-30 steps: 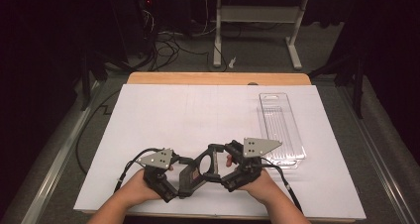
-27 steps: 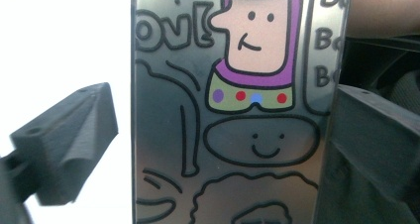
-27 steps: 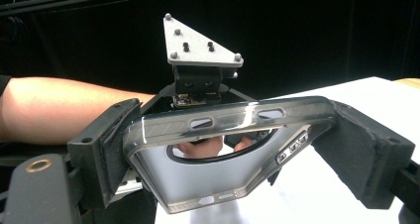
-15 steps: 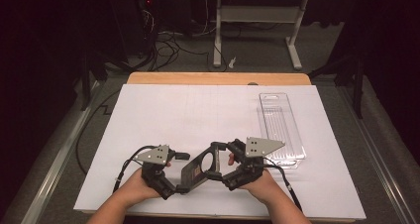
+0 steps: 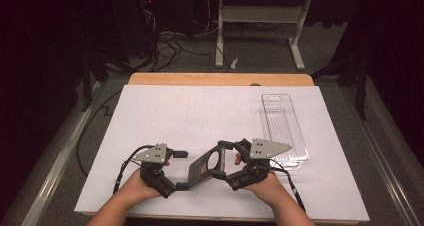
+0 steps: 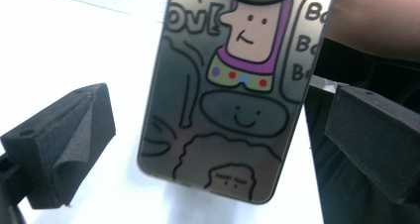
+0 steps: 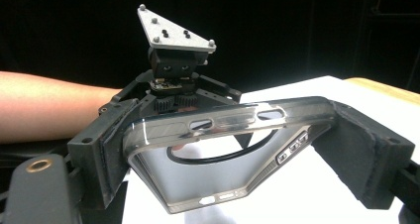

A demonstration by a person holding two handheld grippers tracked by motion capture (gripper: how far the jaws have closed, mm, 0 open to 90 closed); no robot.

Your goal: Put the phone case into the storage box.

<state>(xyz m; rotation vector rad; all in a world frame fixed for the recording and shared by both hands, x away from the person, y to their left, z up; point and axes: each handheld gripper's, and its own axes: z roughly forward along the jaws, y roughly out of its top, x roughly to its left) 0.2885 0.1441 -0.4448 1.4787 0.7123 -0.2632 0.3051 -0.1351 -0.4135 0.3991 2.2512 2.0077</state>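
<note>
Phone case (image 5: 204,169) slants lengthwise from near-left to far-right.

This looks like a lab or test room set up for recording handwork, though the surroundings are too dark to be sure. A wooden table (image 5: 220,79) is covered by a plain white sheet (image 5: 200,121) as a work surface. Beyond it, at 12 o'clock, loose cables (image 5: 170,46) trail over a grey carpeted floor (image 5: 260,61) beside the legs of a white metal stand (image 5: 257,16). Metal rails (image 5: 55,161) run along the floor at 9 and 3 o'clock. Black walls or curtains close the space in.
</note>
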